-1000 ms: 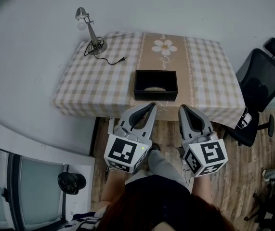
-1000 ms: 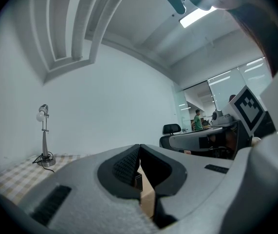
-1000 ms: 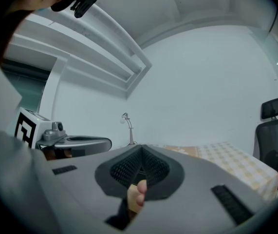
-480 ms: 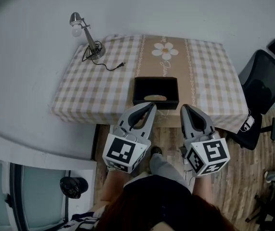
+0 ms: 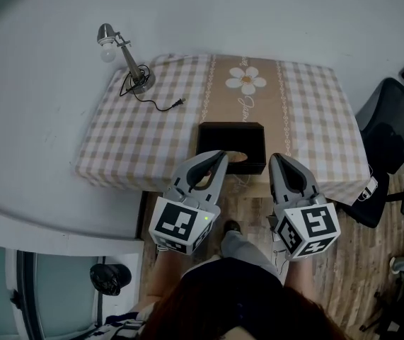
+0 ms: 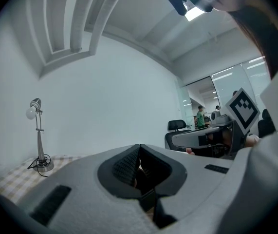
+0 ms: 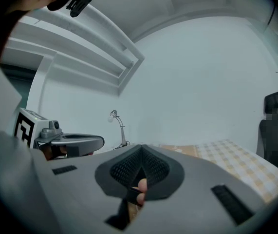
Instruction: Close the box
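A black box [image 5: 255, 142] stands open near the front edge of the checked table [image 5: 145, 129], with something tan inside it. In the head view my left gripper [image 5: 220, 155] is held in front of the table, its tip over the box's near left rim. My right gripper [image 5: 277, 159] points just right of the box's near corner. Both pairs of jaws meet at the tip with nothing between them, as the left gripper view [image 6: 139, 149] and the right gripper view [image 7: 141, 151] show. Neither gripper view shows the box.
A desk lamp [image 5: 120, 52] stands at the table's far left corner, with a loose black cable [image 5: 160, 105] trailing from it. A black office chair [image 5: 394, 122] is to the right of the table. A flower-print runner [image 5: 245, 83] runs down the table's middle.
The table and box have come closer to both grippers. The left gripper's tip now overlaps the box's near rim. Both grippers have stayed shut.
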Available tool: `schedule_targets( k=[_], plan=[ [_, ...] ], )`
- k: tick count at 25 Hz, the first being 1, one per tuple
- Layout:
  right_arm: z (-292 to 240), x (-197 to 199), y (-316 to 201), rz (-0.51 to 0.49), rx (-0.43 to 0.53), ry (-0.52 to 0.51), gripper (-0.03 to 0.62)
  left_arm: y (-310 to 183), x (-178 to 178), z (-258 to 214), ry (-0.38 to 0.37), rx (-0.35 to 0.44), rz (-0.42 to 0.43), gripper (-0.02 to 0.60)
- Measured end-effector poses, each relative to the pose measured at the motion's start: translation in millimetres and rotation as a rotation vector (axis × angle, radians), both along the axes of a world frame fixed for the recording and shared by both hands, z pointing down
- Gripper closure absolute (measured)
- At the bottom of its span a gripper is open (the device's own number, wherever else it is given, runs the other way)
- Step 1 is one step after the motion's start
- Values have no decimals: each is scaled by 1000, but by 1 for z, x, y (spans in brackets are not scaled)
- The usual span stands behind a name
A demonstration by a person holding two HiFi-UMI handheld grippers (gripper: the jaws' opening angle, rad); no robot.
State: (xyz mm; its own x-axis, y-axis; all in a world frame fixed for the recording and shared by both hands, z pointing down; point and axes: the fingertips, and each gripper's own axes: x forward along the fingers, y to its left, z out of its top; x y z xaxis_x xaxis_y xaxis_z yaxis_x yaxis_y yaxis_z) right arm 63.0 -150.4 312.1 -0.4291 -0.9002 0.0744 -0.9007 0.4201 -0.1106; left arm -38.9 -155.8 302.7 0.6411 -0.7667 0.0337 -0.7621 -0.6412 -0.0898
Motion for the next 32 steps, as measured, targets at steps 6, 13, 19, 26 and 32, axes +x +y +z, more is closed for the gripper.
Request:
schedule_targets(
  k=[6,13,19,26,32],
  plan=[
    [2,3,-20,-3,-14,1,577,-21,-1,1,0,-10,-12,555],
    [9,9,-45,-7,-27,7,577,-44,-3,6,-3,-25,-31,555],
    [12,13,-67,-12,-26,23,577,-64,-7,11,-18,-31,-58,555],
    [21,18,-93,-2,-29,50,577,-88,-16,15,-20,-42,-91,555],
    [28,21,-113,4,-33,72,577,-107,-29,21,-23,-57,-128,555]
  ],
)
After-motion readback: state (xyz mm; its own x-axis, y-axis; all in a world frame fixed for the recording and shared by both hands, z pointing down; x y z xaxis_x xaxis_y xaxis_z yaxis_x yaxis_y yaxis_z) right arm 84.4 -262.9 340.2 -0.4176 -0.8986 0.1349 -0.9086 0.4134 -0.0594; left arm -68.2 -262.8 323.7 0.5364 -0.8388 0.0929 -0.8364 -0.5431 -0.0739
